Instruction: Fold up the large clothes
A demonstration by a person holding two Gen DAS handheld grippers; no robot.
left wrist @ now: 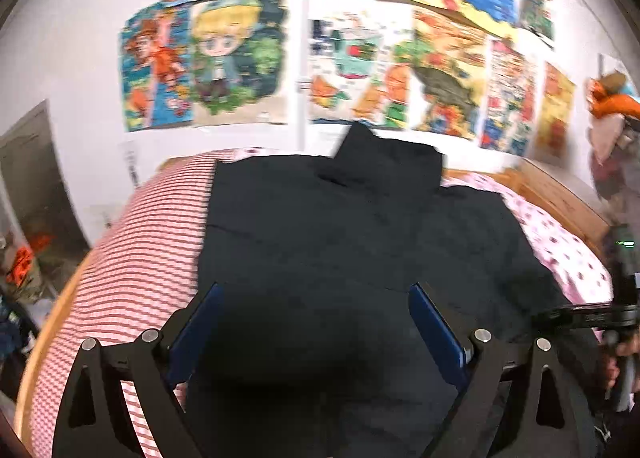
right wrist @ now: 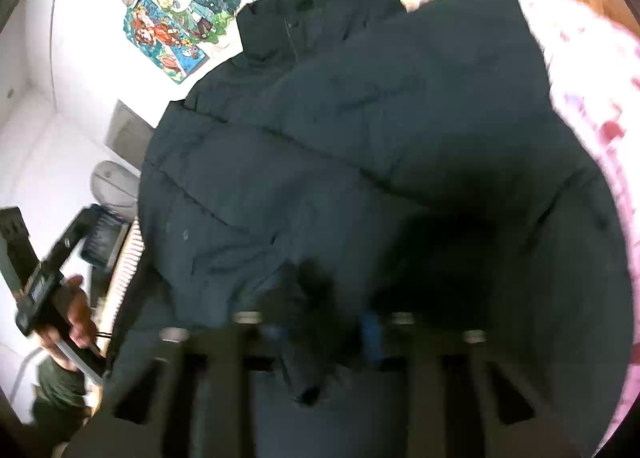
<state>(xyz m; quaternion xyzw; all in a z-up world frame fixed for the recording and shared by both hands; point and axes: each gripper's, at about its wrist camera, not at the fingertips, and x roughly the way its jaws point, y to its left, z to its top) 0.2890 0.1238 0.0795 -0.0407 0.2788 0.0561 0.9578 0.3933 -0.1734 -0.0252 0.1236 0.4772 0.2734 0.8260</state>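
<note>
So on the far left there's a red-and-white striped cover (left wrist: 132, 258) over that side of the bed, and the big dark jacket (left wrist: 360, 238) lies spread flat across the middle of it, collar end toward the poster wall (left wrist: 240, 61). The left gripper (left wrist: 316, 298) hangs just above the jacket's near hem with its blue-padded fingers (left wrist: 200, 322) spread wide, nothing between them, pointing straight up the length of the coat. In the right wrist view you can see the person's left hand (right wrist: 76, 314) wrapped around that tool's handle off past the jacket's left edge, held up at a tilt. The right gripper (right wrist: 320, 338) is down low at the jacket's near edge and really blurry; its fingers look drawn close with a bunch of dark fabric pinched between them, a bit of blue pad showing. Over on the right, pink spotted bedding (left wrist: 560, 250) runs beside the jacket, up against the wooden bed frame (left wrist: 568, 201).
</note>
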